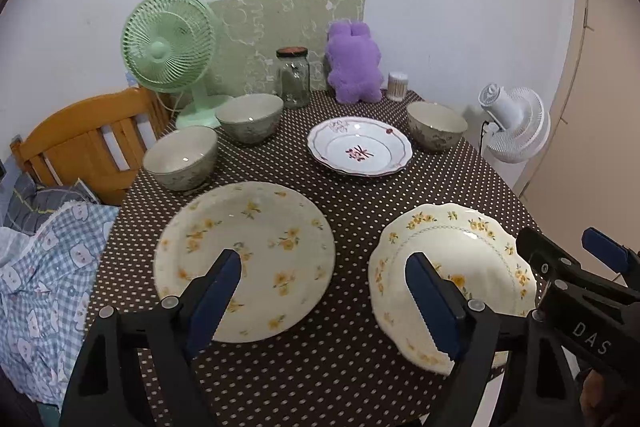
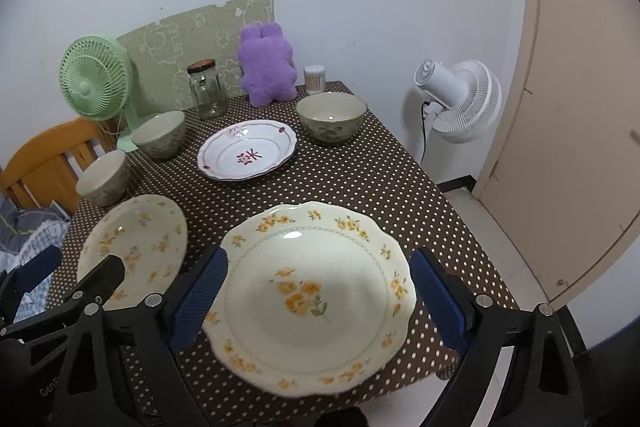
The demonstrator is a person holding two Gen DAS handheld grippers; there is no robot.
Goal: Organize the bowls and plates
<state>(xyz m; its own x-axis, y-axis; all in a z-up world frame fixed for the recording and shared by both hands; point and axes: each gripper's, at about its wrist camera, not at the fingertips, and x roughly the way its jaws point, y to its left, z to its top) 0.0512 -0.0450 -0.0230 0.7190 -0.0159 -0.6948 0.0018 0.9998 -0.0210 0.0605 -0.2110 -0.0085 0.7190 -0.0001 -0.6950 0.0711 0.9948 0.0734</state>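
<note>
On the brown dotted tablecloth (image 1: 352, 195) lie a round cream plate with yellow flowers (image 1: 248, 227) (image 2: 136, 239) and a scalloped cream plate with yellow flowers (image 1: 472, 251) (image 2: 320, 287). Farther back sit a white plate with a red pattern (image 1: 360, 147) (image 2: 248, 151) and three grey-green bowls (image 1: 182, 159) (image 1: 250, 117) (image 1: 436, 125). My left gripper (image 1: 323, 261) (image 2: 80, 261) hangs open over the round plate's near right part. Over the scalloped plate my right gripper (image 2: 319, 259) (image 1: 562, 239) stands open, and the plate shows between its blue pads (image 2: 200, 291) without clear contact.
Along the back wall stand a green fan (image 1: 172, 47), a glass jar (image 1: 294, 77), a purple plush (image 1: 354, 67) and a swab tub (image 1: 398, 87). A white fan (image 2: 460, 99) and a door (image 2: 580, 107) are off the table's right; a wooden frame (image 1: 88, 143) and bedding (image 1: 48, 259) are at the left.
</note>
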